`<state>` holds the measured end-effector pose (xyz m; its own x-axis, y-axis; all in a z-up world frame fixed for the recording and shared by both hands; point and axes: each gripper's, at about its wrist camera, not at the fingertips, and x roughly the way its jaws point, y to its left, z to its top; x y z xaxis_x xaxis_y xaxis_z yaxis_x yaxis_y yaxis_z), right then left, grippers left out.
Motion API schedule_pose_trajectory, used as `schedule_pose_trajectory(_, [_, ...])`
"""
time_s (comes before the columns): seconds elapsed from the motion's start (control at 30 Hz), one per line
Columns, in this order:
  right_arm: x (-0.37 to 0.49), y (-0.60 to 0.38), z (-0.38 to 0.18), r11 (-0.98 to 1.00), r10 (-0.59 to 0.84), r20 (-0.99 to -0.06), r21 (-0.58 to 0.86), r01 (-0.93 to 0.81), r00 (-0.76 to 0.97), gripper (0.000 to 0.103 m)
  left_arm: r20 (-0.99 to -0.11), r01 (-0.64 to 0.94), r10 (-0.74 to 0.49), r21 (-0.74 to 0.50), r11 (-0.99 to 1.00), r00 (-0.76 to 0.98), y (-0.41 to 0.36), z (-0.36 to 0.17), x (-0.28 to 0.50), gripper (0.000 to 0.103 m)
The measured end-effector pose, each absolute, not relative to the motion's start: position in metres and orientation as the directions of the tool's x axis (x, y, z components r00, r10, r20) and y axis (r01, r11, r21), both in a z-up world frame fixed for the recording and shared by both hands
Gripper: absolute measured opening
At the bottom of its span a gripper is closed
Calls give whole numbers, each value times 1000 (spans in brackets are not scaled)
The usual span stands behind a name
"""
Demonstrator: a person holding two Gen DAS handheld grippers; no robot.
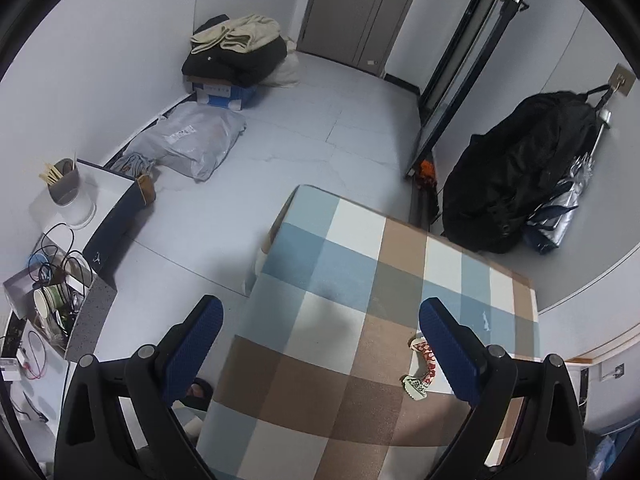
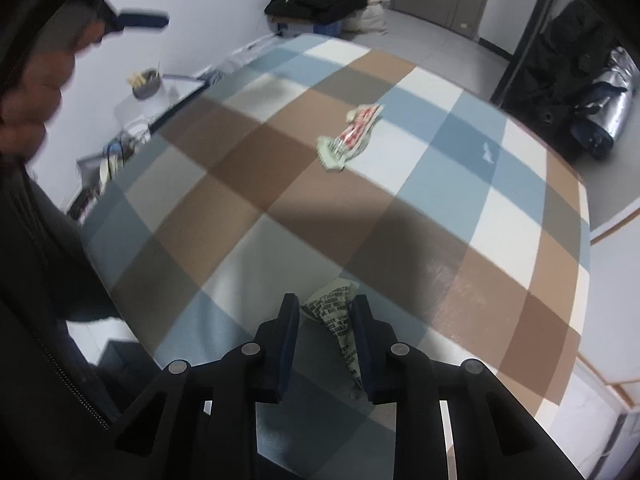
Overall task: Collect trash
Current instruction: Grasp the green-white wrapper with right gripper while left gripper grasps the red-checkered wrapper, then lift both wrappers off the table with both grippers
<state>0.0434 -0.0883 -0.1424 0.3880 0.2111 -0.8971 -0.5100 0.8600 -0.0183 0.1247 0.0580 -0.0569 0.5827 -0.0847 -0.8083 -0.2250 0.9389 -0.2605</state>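
A checked cloth covers the table (image 2: 280, 152). A white wrapper with black print (image 2: 336, 316) lies on it between the fingers of my right gripper (image 2: 324, 300). It rests against the right pad, and the left pad stands just off it. Farther out on the cloth lies a crumpled red and white wrapper (image 2: 356, 132). In the left wrist view that same wrapper (image 1: 420, 364) sits just inside the right finger of my left gripper (image 1: 320, 304). The left gripper hangs wide open above the table's near left part, holding nothing.
A low white stand (image 1: 112, 184) with a cup of sticks (image 1: 64, 184) and a box of cables and paper cups (image 1: 52, 296) is left of the table. Clothes on a blue box (image 1: 236, 56), a grey parcel bag (image 1: 192, 140) and a black bag (image 1: 516, 172) sit on the floor.
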Motion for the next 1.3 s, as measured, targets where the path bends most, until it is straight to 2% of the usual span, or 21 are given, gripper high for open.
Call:
schedule_pose_trajectory(0.3, [66,-139,-123,908,376,-844,254,-333,382,26,-851,-161,-154,-267,950,502,28,-77,141,97])
schedule_pose_trajectory(0.37, [67,-149,-115,890,435,-811,318,-328,393,26,-857,-167,-129,-242,956,499,22,-80,143,97])
schedule_pose_trajectory(0.63, [61,-167,-97,871,483,-745,356,-339,460,26,-874,-109,-212,-285,952,437,-3,-97,155,97])
schedule_pose_trajectory(0.83, [61,-181,-90,851,520,-713,391,-350,471,26,-900,-12,-205,-227,974,385,-32,-108,158,94])
schedule_pose_trajectory(1.0, [62,-188,-92,848,527,-709,405,-342,467,26,-913,10,-230,-241,971,338,-36,-120,159,69])
schedule_pose_trajectory(1.03, [61,-190,-92,848,527,-709,405,-340,468,26,-915,15,-227,-235,972,335,-38,-121,159,67])
schedule_pose_trajectory(1.1, [61,-192,-93,848,528,-709,409,-337,468,26,-920,59,-200,-191,980,338,-45,-121,157,57])
schedule_pose_trajectory(1.13, [61,-193,-93,849,526,-710,407,-337,468,26,-923,84,-185,-166,983,337,-49,-121,156,55])
schedule_pose_trajectory(1.17, [60,-194,-93,850,525,-710,406,-335,469,26,-930,110,-151,-121,987,335,-54,-122,154,50])
schedule_pose_trajectory(1.2, [60,-195,-93,851,524,-711,407,-333,469,26,-933,126,-138,-101,987,332,-57,-124,153,38])
schedule_pose_trajectory(1.27, [60,-198,-93,853,521,-710,409,-325,473,26,-939,143,-153,-113,983,309,-59,-127,151,25])
schedule_pose_trajectory(1.3, [60,-200,-94,855,518,-711,409,-319,476,26,-937,142,-151,-111,984,316,-58,-127,150,22])
